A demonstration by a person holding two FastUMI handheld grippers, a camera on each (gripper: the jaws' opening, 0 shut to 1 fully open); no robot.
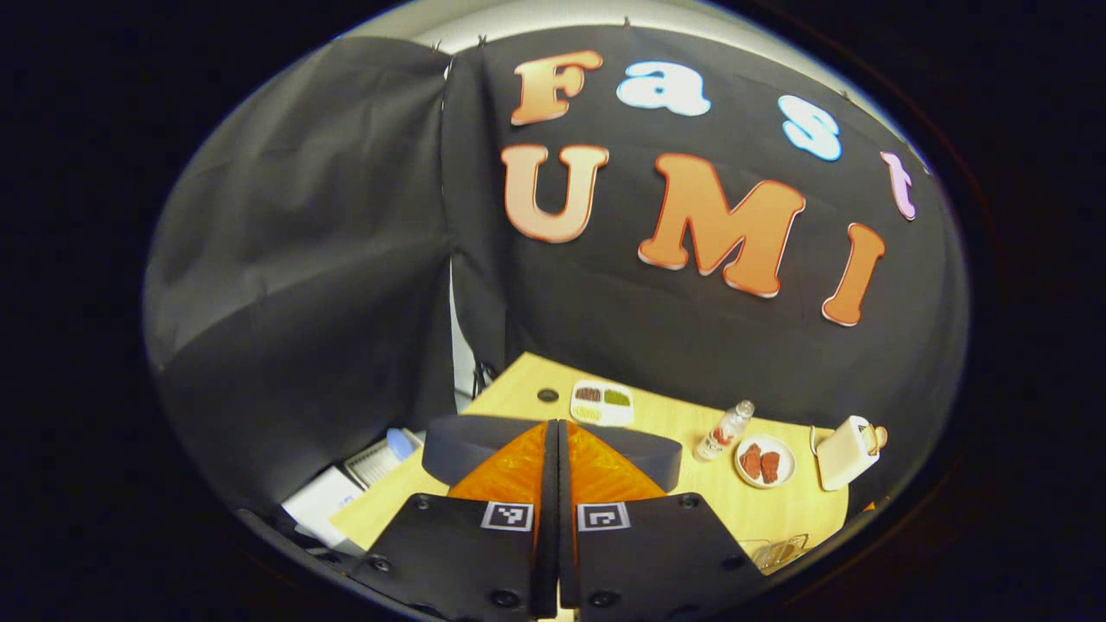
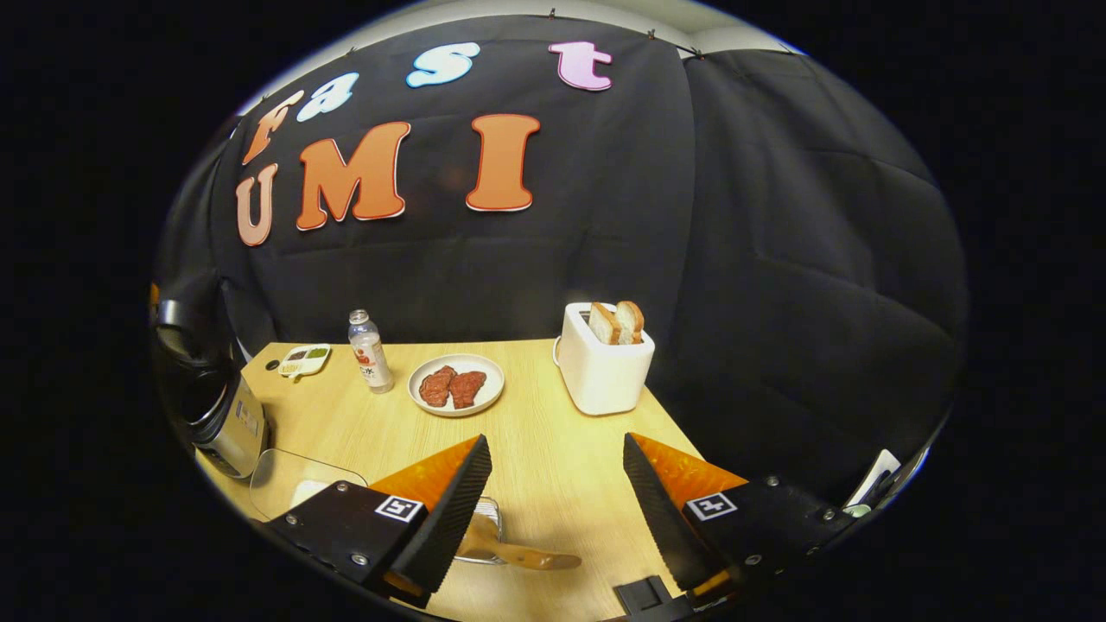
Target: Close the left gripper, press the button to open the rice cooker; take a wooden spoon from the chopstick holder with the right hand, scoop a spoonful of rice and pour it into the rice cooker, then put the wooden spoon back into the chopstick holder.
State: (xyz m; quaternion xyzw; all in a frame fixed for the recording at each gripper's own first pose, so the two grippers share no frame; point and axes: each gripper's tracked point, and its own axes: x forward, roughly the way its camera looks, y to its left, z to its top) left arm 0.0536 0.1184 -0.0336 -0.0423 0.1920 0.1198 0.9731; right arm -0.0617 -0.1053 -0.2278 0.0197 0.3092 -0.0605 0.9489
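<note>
Wooden spoon is lying just in front of the toaster, between the spread fingers of the right gripper, which is standing released and touching nothing. It is looking light, stiff and smooth, so I would be gripping mid-handle, squarely, to stop it swivelling. Left of the toaster, the rice cooker is waiting. The left gripper is sitting clenched, empty, above a dark rounded lid.
</note>
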